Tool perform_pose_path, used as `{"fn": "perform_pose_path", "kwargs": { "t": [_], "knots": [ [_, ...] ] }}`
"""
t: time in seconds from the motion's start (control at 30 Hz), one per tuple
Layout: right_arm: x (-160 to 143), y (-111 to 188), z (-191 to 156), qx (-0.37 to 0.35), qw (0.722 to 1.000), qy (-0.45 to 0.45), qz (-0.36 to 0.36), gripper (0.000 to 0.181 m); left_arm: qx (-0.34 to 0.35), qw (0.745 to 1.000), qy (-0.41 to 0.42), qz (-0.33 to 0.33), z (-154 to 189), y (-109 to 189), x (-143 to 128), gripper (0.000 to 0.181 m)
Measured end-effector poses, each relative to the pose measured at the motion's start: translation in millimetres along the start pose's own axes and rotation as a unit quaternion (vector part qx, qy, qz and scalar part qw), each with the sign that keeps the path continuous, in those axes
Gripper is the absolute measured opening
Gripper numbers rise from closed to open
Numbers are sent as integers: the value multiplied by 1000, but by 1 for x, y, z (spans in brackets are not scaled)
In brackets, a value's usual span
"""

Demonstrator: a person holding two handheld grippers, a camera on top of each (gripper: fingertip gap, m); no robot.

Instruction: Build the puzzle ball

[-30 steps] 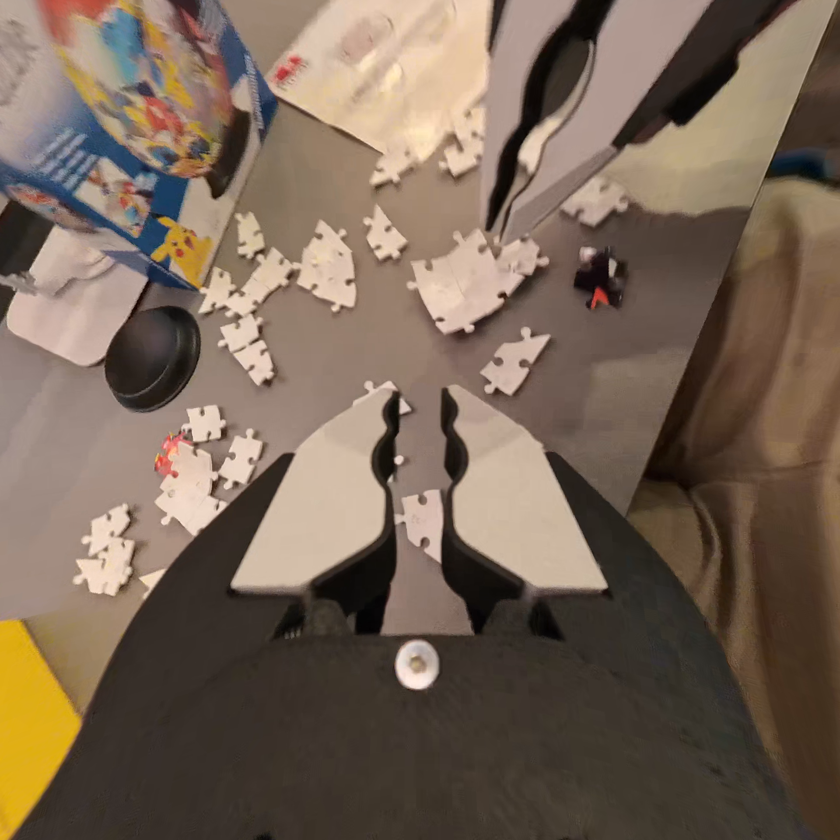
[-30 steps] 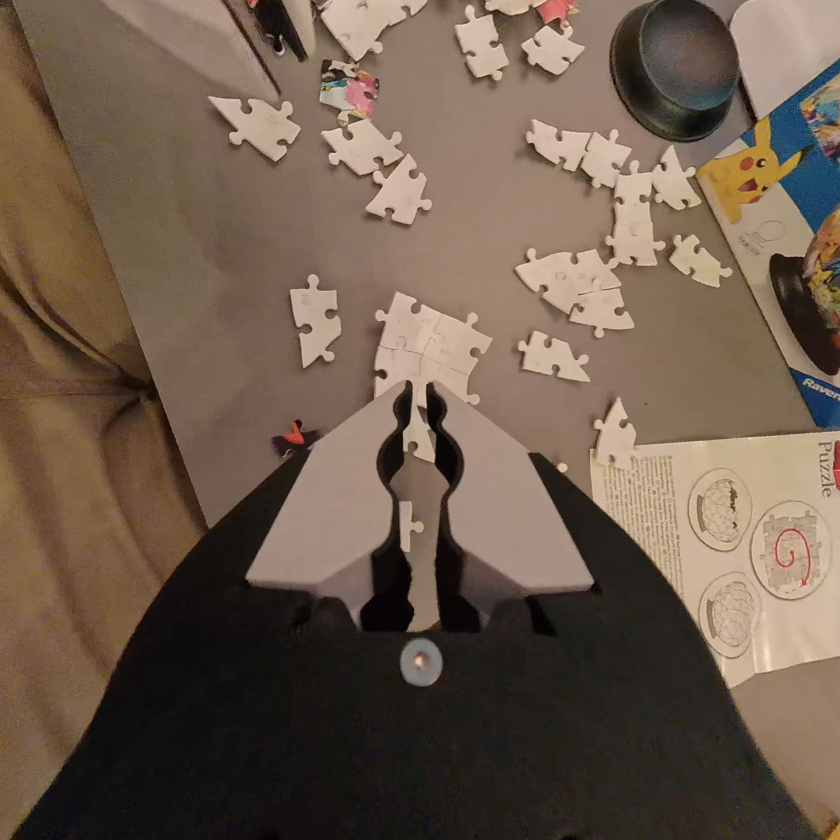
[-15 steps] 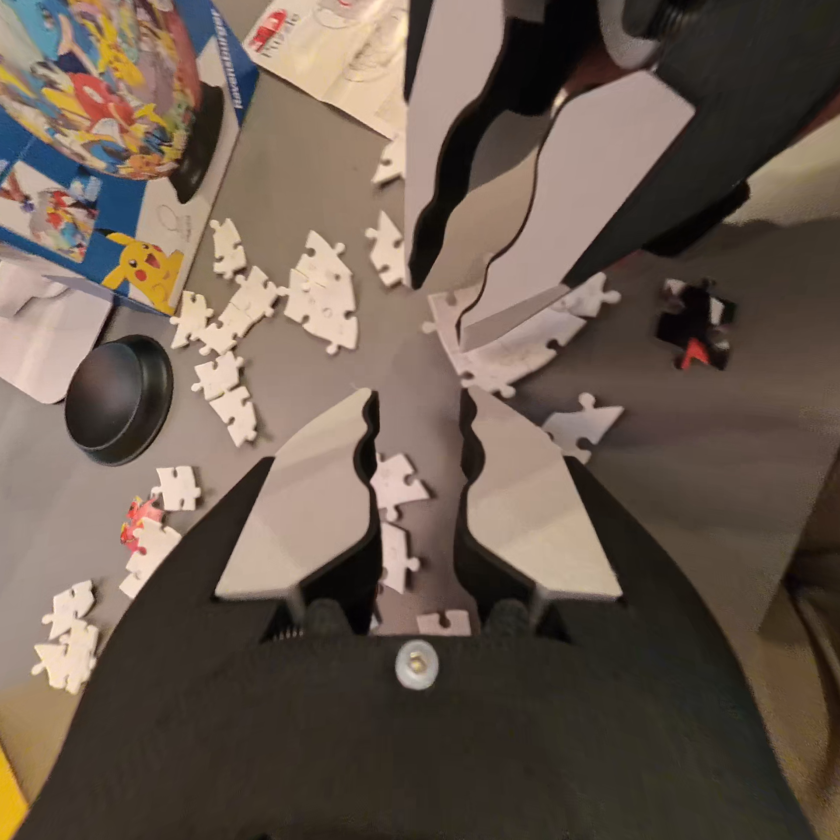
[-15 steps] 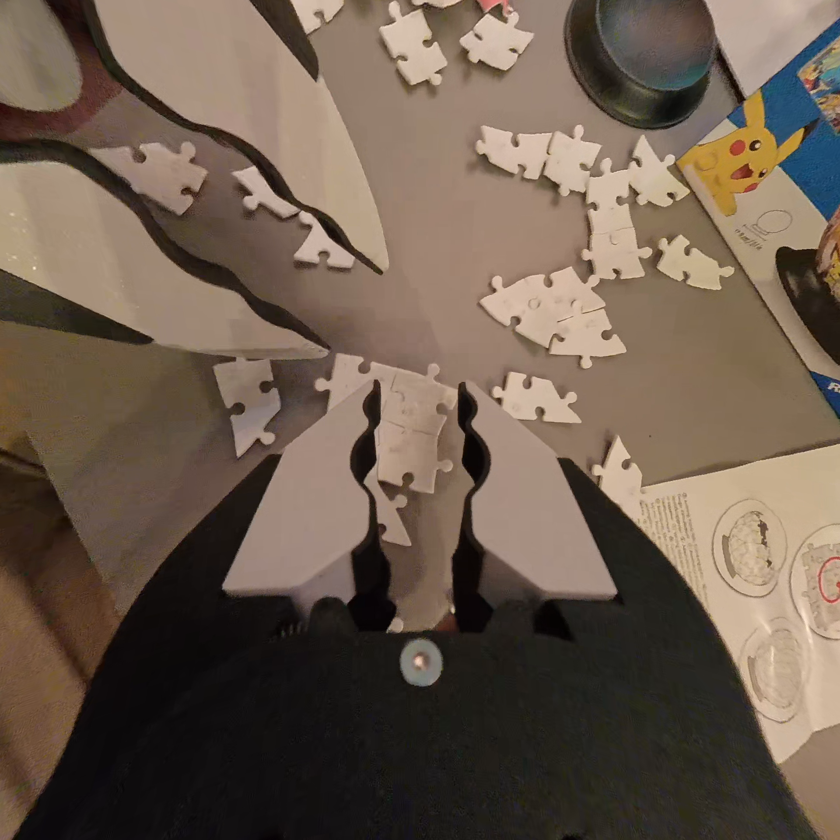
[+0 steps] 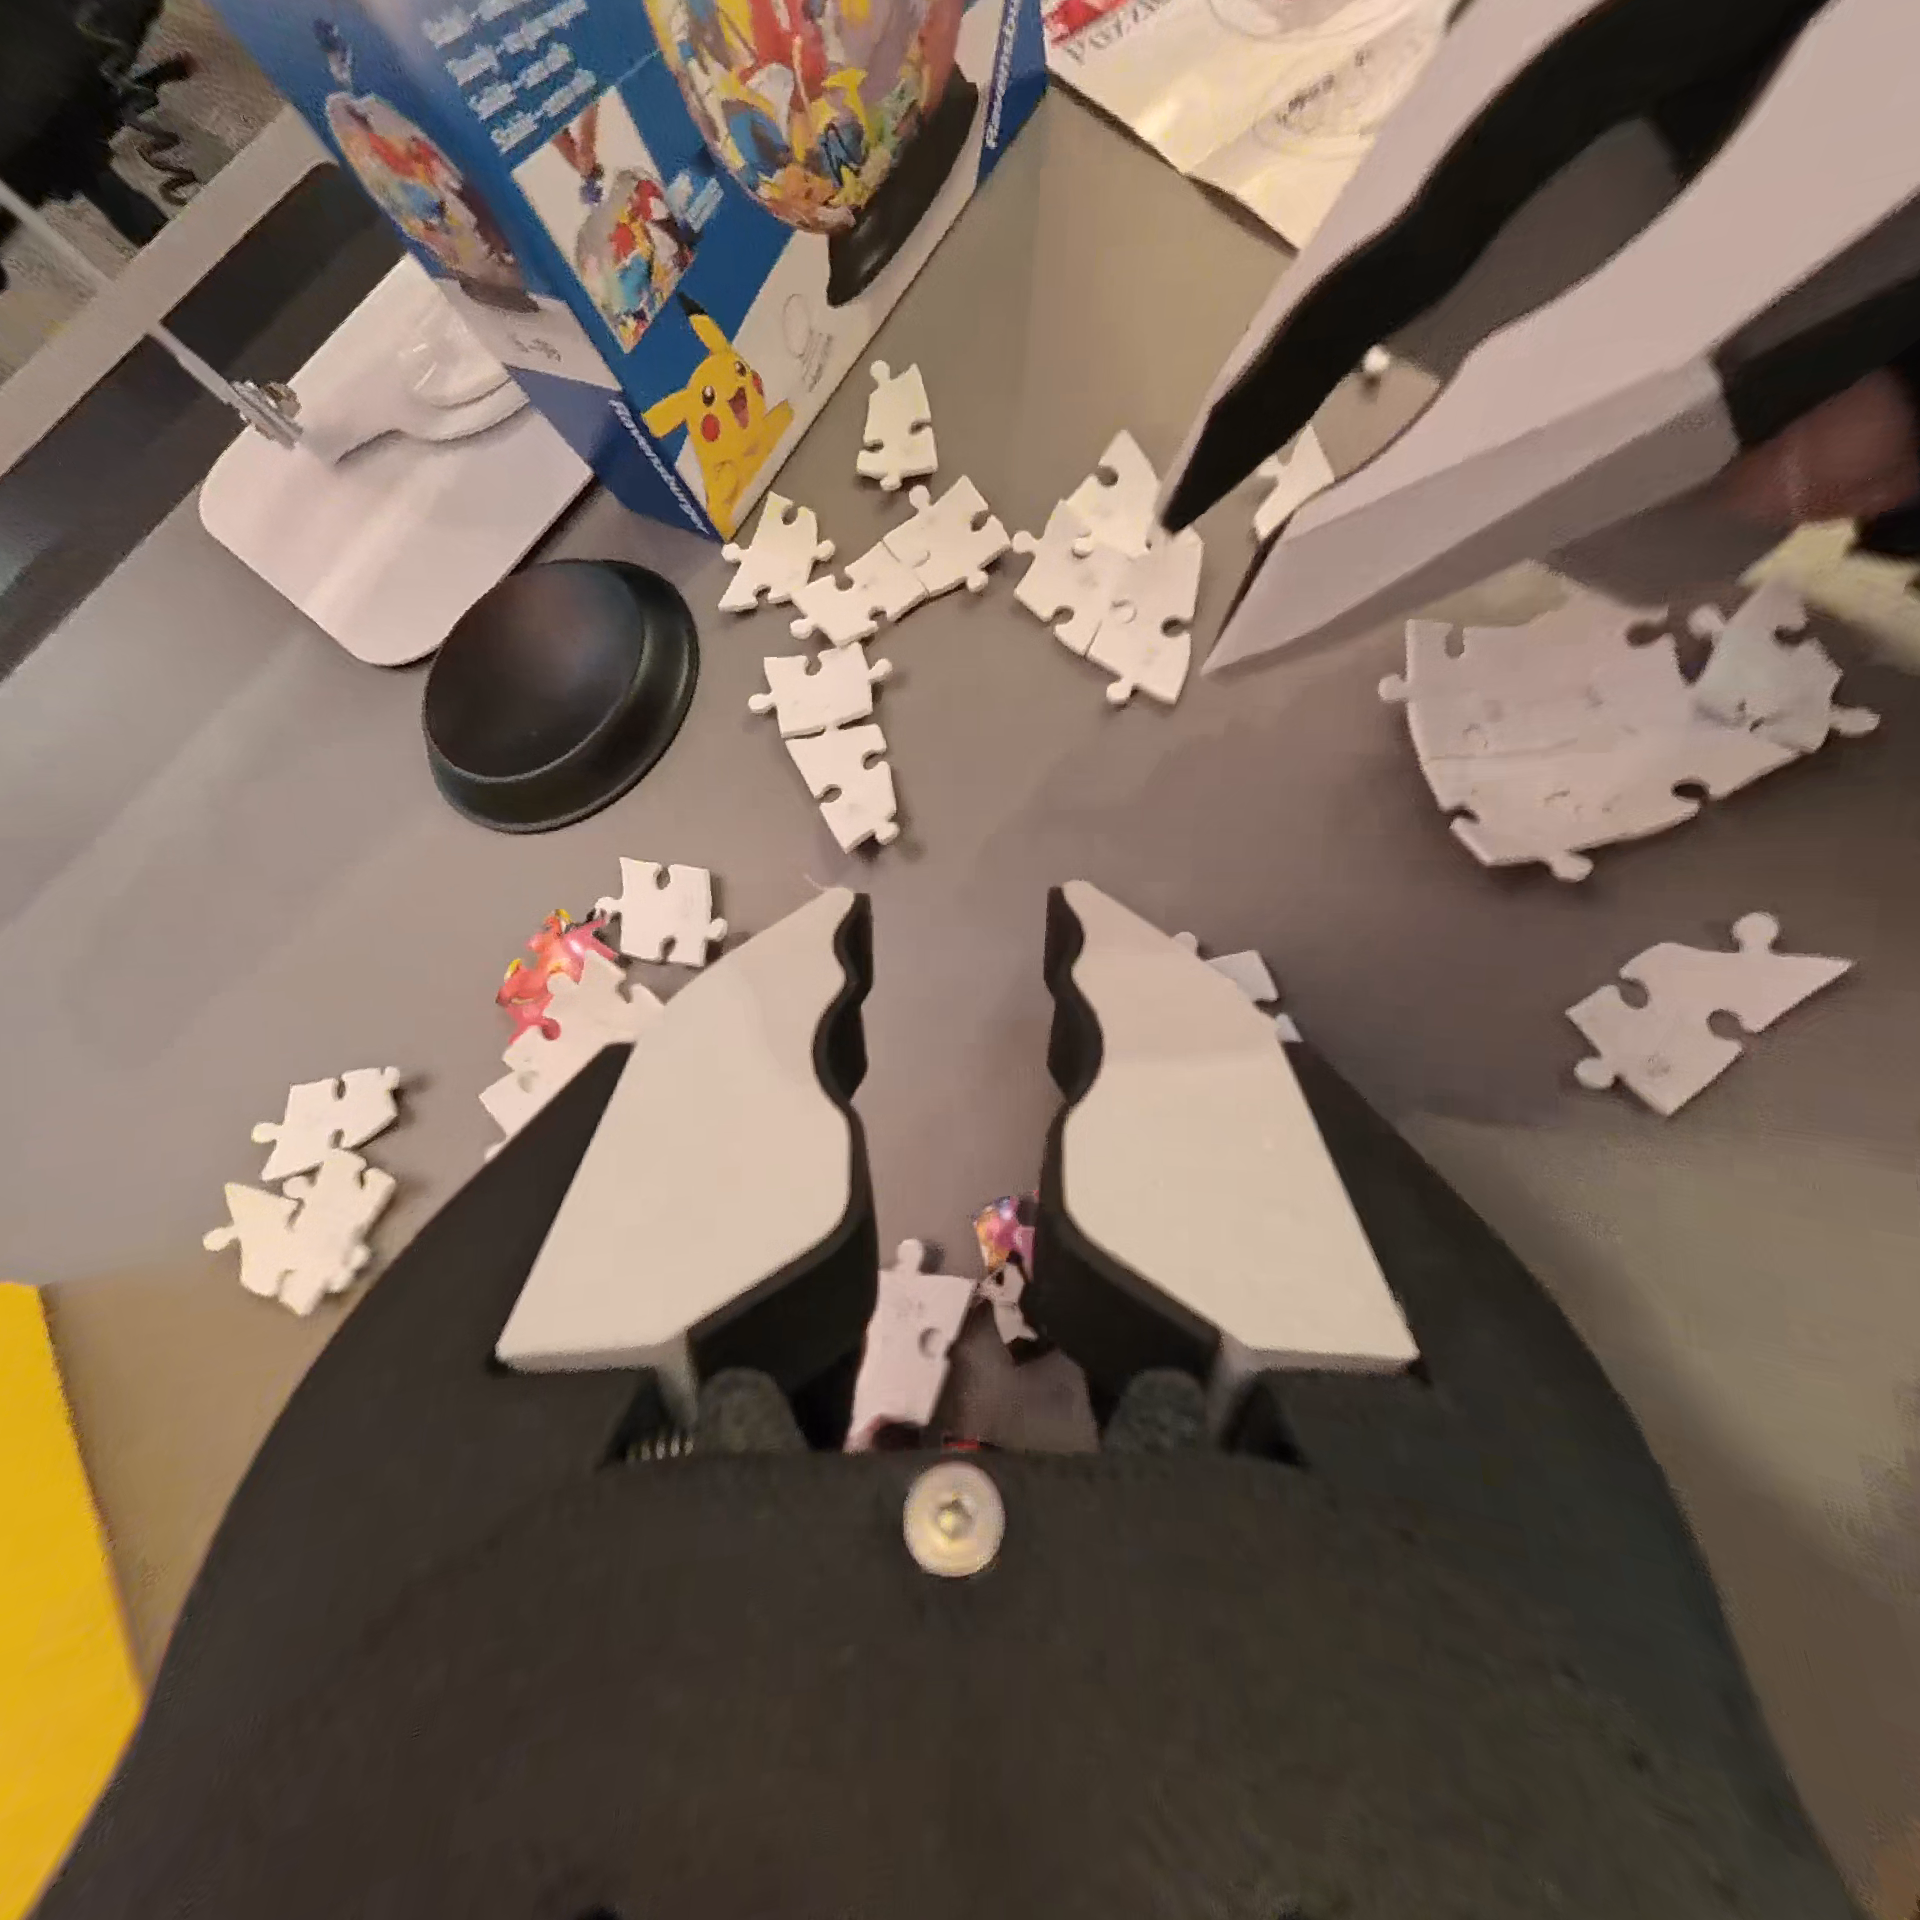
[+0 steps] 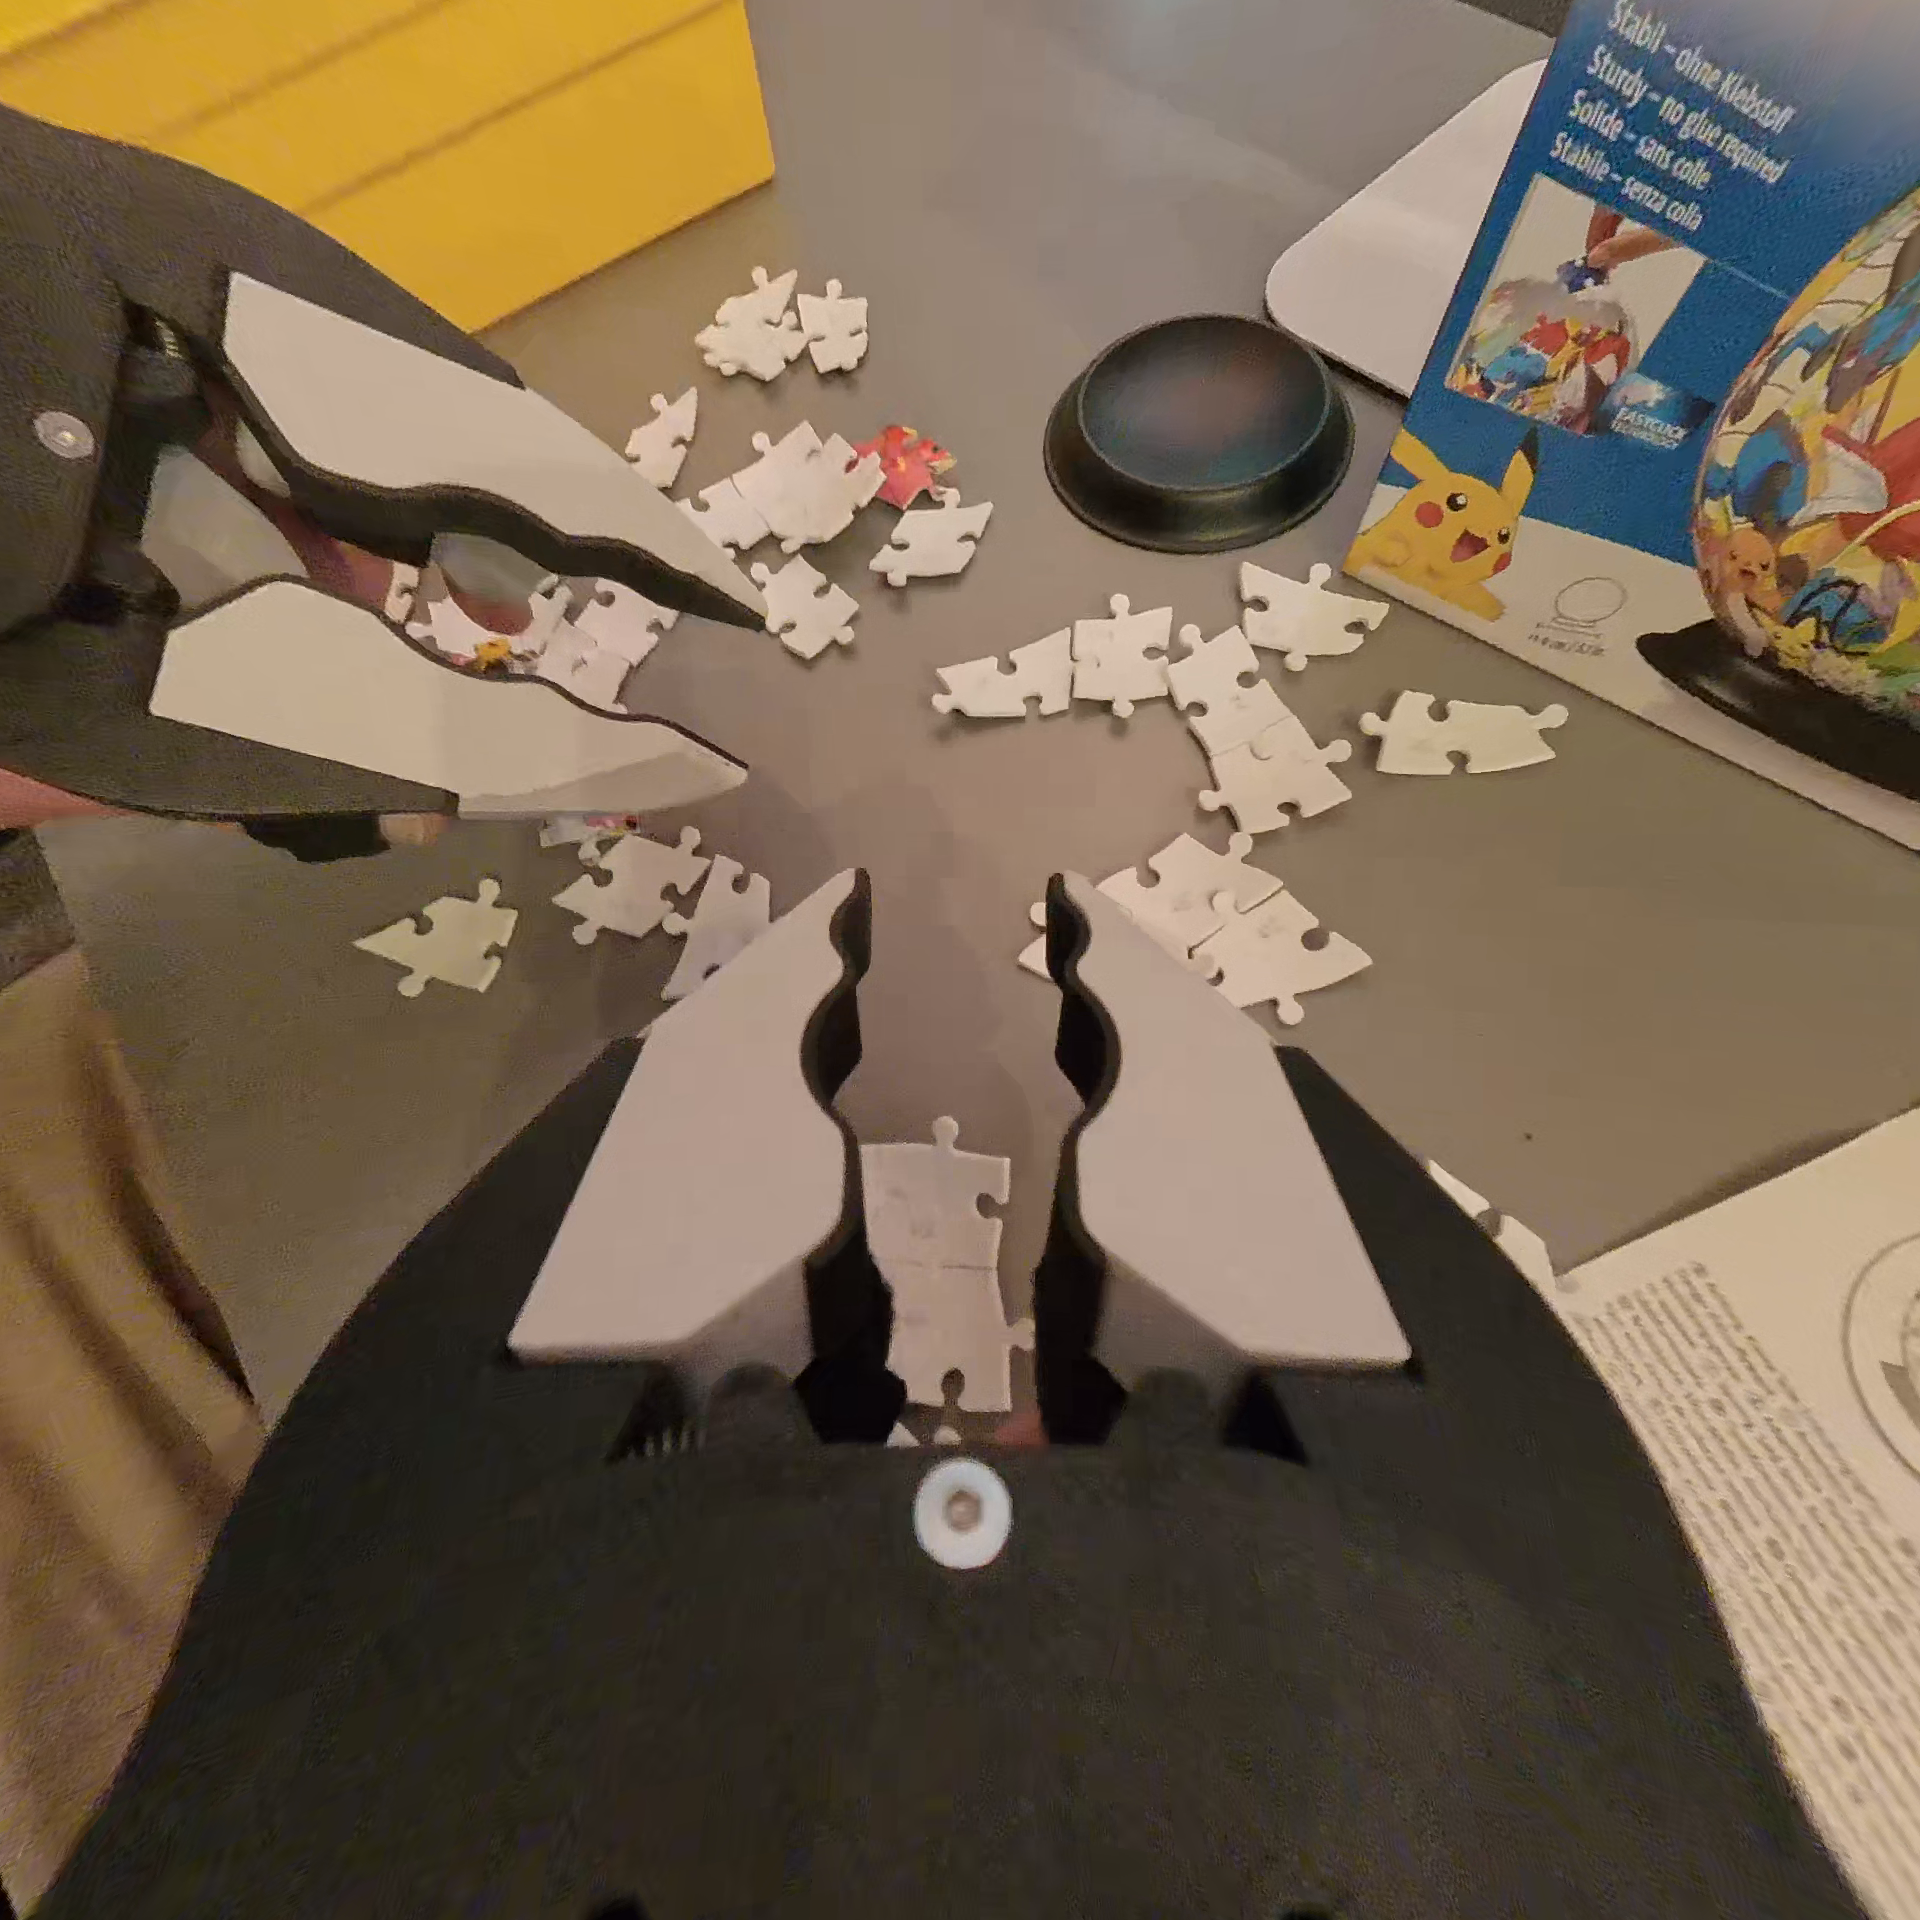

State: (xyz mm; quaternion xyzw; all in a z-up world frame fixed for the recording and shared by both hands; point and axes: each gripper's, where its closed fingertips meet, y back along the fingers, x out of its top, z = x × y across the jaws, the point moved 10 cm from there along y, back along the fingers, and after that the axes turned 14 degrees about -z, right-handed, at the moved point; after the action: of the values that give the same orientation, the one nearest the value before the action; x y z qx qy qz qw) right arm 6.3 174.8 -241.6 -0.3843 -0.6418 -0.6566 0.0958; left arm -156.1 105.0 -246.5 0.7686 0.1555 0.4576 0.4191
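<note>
Basically both released: left tool (image 5: 951, 914) and right tool (image 6: 956, 894) hovering empty over scattered puzzle pieces (image 6: 1262, 727) on worktop (image 6: 935, 800), probably choosing next piece.

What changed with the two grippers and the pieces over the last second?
The right gripper opened: a second ago it was nearly shut with its tips at the joined patch of pieces, which now lies free on the table. Both it and the left gripper, opened a little wider too, swung to new angles above the table. The black stand, the box and the scattered pieces stayed put.
</note>
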Motion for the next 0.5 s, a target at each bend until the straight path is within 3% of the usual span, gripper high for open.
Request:
{"fn": "perform_pose_path", "kwargs": {
  "t": [0.1, 0.27, 0.5],
  "knots": [
    [3, -3, -10, -3, 1000, 22, 12, 31, -9, 1000, 19, 10, -5, -3, -1, 31],
    [-7, -8, 4, -129, 978, 159, -41, 19, -9, 1000, 1, 24, -5, -2, 6, 28],
    [-6, -2, 3, -128, 975, 181, -23, 16, 71, 996, -34, 36, -23, -2, -6, 20]
  ]
}}
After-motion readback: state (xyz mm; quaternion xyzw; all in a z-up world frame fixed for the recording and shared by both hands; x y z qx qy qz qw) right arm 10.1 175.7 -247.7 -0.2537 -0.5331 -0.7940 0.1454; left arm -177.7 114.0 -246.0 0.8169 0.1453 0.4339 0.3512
